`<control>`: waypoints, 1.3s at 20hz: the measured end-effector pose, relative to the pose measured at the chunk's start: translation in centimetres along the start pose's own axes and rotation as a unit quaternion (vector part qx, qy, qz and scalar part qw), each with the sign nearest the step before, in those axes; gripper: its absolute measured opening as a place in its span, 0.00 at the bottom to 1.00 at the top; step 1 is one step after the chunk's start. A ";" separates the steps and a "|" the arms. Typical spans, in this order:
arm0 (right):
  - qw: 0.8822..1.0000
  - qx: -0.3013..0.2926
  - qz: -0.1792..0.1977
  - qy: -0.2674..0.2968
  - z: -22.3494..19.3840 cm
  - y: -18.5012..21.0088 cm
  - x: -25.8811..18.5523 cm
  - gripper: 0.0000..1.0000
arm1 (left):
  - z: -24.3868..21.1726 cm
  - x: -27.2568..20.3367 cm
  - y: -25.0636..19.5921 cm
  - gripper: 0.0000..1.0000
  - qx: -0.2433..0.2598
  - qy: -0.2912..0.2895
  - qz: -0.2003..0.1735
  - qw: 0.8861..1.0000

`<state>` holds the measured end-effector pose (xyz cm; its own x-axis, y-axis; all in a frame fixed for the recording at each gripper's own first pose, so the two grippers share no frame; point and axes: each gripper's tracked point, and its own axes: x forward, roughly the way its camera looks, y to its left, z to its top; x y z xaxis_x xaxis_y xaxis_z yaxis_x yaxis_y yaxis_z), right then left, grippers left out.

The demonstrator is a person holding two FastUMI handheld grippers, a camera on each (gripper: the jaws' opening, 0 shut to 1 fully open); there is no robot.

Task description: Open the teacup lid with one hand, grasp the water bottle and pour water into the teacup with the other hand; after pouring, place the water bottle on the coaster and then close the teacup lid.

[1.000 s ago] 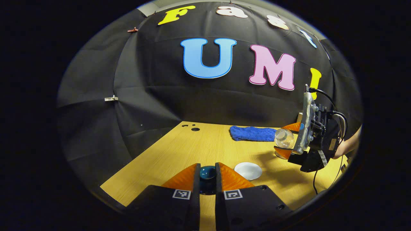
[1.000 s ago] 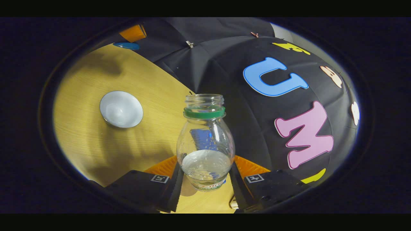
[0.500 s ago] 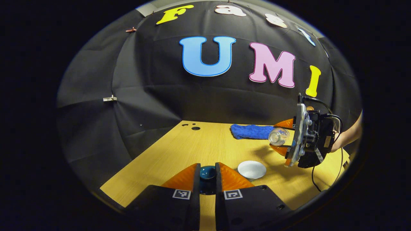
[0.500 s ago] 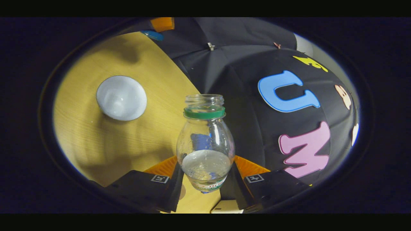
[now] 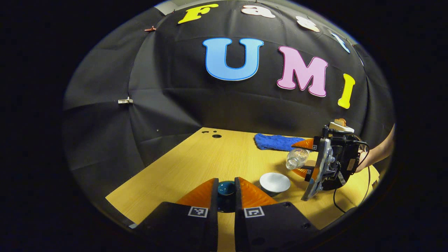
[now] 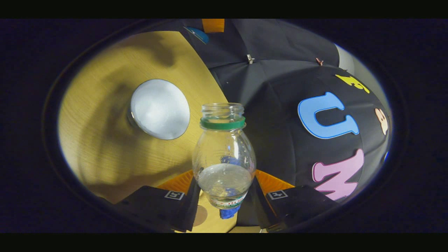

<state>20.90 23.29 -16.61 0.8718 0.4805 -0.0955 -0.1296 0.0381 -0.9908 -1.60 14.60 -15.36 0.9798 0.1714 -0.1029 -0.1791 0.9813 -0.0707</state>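
The lid is already off: the left gripper point(image 5: 226, 191) has its jaws closed on the dark blue round glass lid point(image 5: 226, 189), held near over the wooden table point(image 5: 196, 164). The white round teacup point(image 5: 274, 182) stands open just right of it. The right gripper point(image 6: 224, 190) clamps the clear plastic water bottle with a green neck ring point(image 6: 224, 154), tilted beside the cup. Pouring seems to be about to start; the coaster and closing the lid remain.
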 end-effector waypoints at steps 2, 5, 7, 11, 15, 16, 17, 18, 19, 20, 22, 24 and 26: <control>1.000 -0.015 -0.003 -0.004 -0.1 -0.1 0.3 0.71 | -0.3 0.2 -0.1 0.23 0.004 0.001 0.000 1.000; 0.999 -0.029 -0.013 -0.011 -0.1 -0.3 0.6 0.71 | -0.4 0.4 -0.1 0.23 0.002 0.003 -0.001 1.000; 0.999 -0.043 -0.019 -0.017 0.0 -0.5 0.7 0.70 | -0.6 0.5 -0.2 0.23 0.002 0.005 -0.001 1.000; 0.997 -0.072 -0.020 -0.034 0.1 -0.8 0.8 0.70 | -0.5 0.7 -0.2 0.23 0.003 0.005 -0.003 1.000; 0.995 -0.091 -0.019 -0.039 -0.5 -1.5 1.6 0.71 | -0.7 0.6 -0.3 0.23 0.002 0.009 -0.006 1.000; 0.994 -0.097 -0.018 -0.040 -0.5 -1.7 1.8 0.71 | -0.7 0.6 -0.3 0.23 0.003 0.009 -0.007 1.000; 0.994 -0.103 -0.017 -0.044 -0.4 -1.7 1.9 0.70 | -1.0 0.6 -0.3 0.23 0.004 0.010 -0.007 1.000; 0.993 -0.108 -0.012 -0.047 -0.5 -1.6 2.1 0.70 | -1.0 0.6 -0.3 0.23 0.003 0.012 -0.008 1.000; 0.992 -0.114 -0.010 -0.052 -0.4 -1.6 2.2 0.70 | -1.1 0.6 -0.3 0.23 0.000 0.014 -0.009 1.000; 0.991 -0.120 -0.010 -0.055 -0.2 -1.6 2.1 0.70 | -1.2 0.5 -0.3 0.23 -0.003 0.016 -0.011 1.000; 0.990 -0.128 -0.007 -0.059 -0.3 -1.7 2.3 0.70 | -1.3 0.7 -0.3 0.24 -0.006 0.016 -0.011 1.000; 0.989 -0.135 -0.007 -0.062 -0.1 -1.6 2.4 0.70 | -1.2 0.6 -0.1 0.24 -0.006 0.015 -0.011 1.000; 0.988 -0.142 -0.002 -0.064 -0.1 -1.5 2.4 0.70 | -1.2 0.6 -0.2 0.24 -0.006 0.014 -0.013 1.000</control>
<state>23.25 24.33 -15.32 0.8024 0.5891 -0.0958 0.0281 -0.1975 -0.9799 -1.13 14.44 -16.56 0.9812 0.1432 -0.1293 -0.1551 0.9841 -0.0865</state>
